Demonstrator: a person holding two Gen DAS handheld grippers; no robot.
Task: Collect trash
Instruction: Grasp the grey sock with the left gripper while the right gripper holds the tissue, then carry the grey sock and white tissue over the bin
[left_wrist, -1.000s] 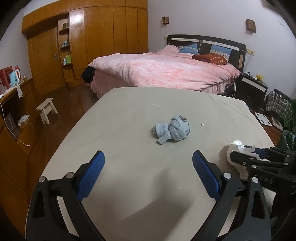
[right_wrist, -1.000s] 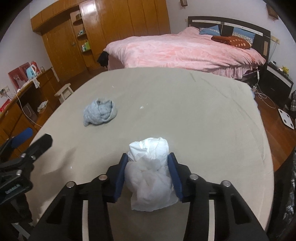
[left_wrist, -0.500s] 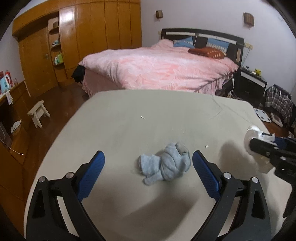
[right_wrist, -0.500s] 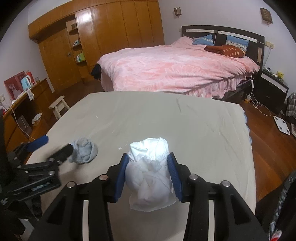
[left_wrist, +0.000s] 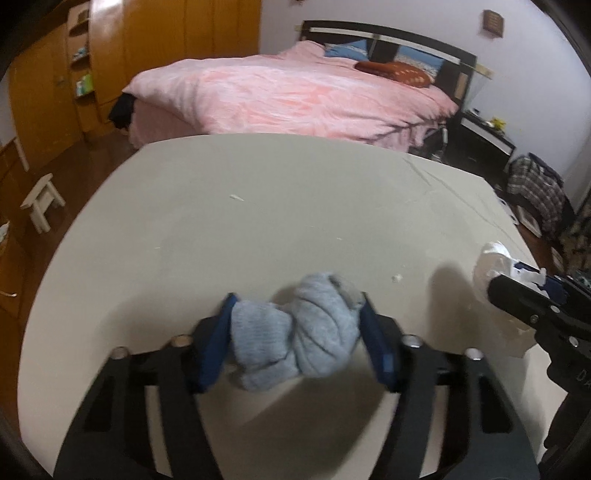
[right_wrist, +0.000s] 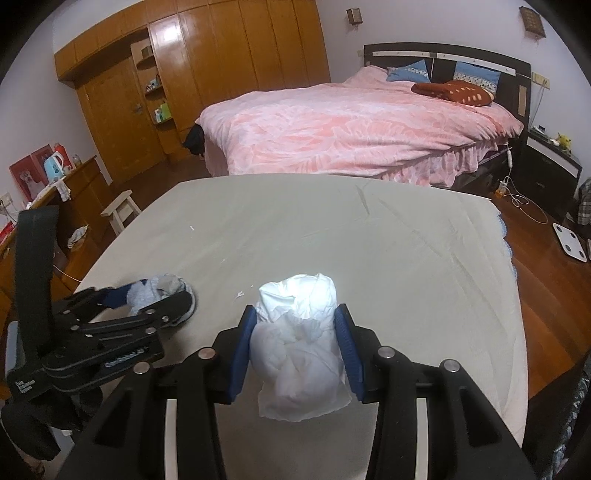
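Note:
A crumpled light-blue cloth wad (left_wrist: 295, 336) lies on the beige-covered table (left_wrist: 258, 206). My left gripper (left_wrist: 295, 332) is shut on the wad, its blue pads pressed against both sides. The wad also shows in the right wrist view (right_wrist: 157, 291) inside the left gripper (right_wrist: 159, 299). My right gripper (right_wrist: 295, 343) is shut on a crumpled white paper wad (right_wrist: 299, 343) and holds it above the table. The paper wad also shows at the right of the left wrist view (left_wrist: 495, 266).
Small white scraps (left_wrist: 397, 277) (left_wrist: 236, 198) lie on the table. A pink bed (right_wrist: 351, 125) stands behind it, wooden wardrobes (right_wrist: 221, 59) at the back left, a white stool (right_wrist: 120, 212) on the floor at the left, a nightstand (right_wrist: 550, 173) and a scale (right_wrist: 570, 242) at the right.
My left gripper moved forward over the blue cloth wad and closed on it. My right gripper kept its hold on the white paper wad and rose slightly.

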